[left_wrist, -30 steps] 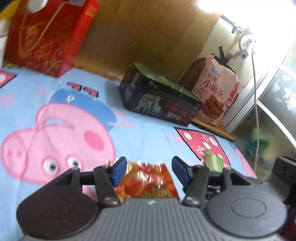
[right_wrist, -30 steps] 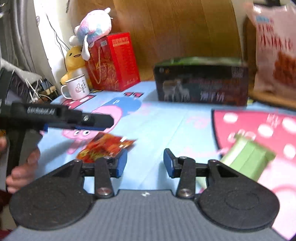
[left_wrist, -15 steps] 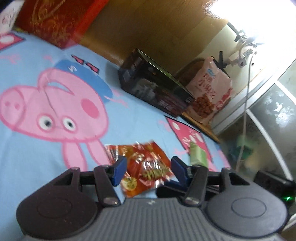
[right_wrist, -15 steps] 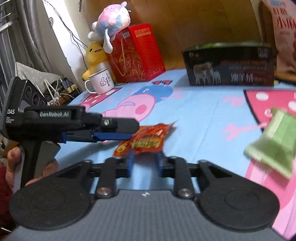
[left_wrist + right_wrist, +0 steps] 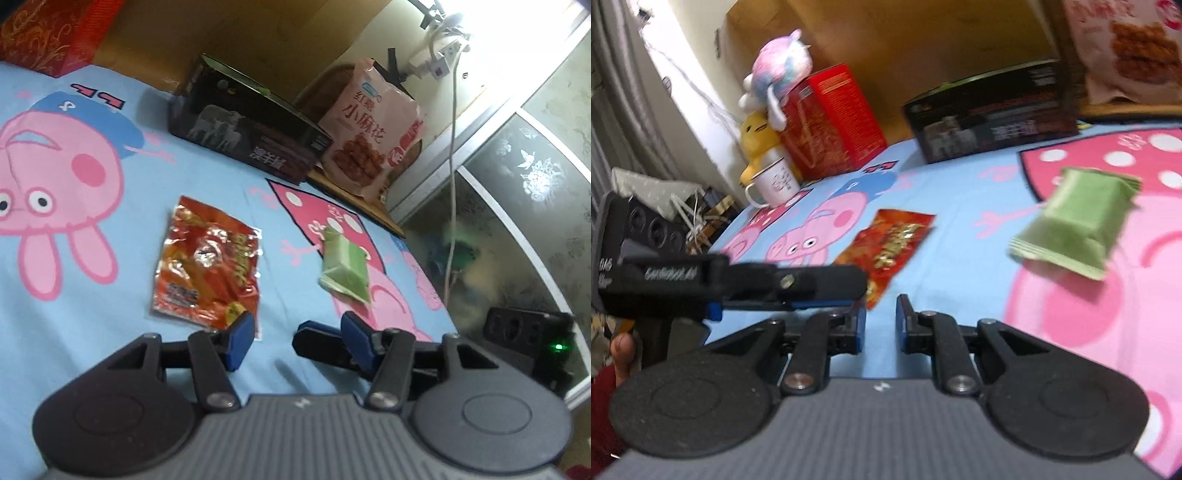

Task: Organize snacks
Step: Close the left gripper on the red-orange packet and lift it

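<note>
Since a second ago, your left gripper [image 5: 291, 341] has drawn back from the red snack packet [image 5: 208, 264], which was between its fingers and now lies flat on the cartoon bedsheet [image 5: 92, 314] just ahead of the left finger. Those fingers stand partly open with nothing between them. Your right gripper [image 5: 881, 325] has just been closing; its fingers are close together with a narrow gap, holding nothing. The green snack packet [image 5: 1078, 227] lies on the sheet's pink patch, apart from the red one. At the back stand a dark box [image 5: 247, 142] and a pink snack bag [image 5: 369, 129].
</note>
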### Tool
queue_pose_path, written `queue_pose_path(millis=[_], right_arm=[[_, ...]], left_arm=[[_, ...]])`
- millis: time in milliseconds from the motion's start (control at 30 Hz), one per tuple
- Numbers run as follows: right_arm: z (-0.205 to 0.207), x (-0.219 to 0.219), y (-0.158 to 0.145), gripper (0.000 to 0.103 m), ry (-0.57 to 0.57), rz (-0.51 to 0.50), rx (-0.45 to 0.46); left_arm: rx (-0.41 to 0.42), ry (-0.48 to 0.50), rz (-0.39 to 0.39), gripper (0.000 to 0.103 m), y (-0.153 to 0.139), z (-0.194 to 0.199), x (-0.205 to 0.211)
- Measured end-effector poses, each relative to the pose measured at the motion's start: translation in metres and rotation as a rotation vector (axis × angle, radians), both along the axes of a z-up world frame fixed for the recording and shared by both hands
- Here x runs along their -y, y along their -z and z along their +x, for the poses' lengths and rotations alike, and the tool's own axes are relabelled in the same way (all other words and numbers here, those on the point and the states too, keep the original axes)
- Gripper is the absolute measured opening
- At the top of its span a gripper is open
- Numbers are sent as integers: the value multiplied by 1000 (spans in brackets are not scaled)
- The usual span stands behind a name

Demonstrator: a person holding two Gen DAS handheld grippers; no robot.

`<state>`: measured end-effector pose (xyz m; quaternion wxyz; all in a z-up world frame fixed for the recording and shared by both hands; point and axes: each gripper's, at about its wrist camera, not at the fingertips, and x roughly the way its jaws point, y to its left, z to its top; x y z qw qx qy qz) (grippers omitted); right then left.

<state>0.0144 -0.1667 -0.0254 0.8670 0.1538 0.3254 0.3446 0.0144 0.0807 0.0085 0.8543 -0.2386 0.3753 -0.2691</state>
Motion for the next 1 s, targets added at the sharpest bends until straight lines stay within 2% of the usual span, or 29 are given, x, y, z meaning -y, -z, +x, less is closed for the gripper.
queue_pose_path(millis=[100,200,233,367,467,633,833,1000], right_arm=[[-1,8,-1,24,25,-1,-9],[1,17,-4,39,26,27,-43],[4,20,-5,40,29,48,-69],[20,26,-3,41,40,112,-184],[30,20,-1,40,44,144,-232],[45,-1,-1,37,49,167,-243],[55,-15,1,32,38,158,-216],[57,-16,5,24,42,173,-210]], left_arm=[[19,-44,-13,55,-10,0,-15],[23,-94,-27,55,-17,4,-32],[18,-106,-37,55,-17,6,-39],[-14,-126,-78,55,-12,16,-51],[-51,-106,-97,55,-1,27,-47],[-75,-84,-151,54,12,39,-42],[-50,-84,-144,52,13,36,-48],[-25,-80,-130,50,13,35,-49]])
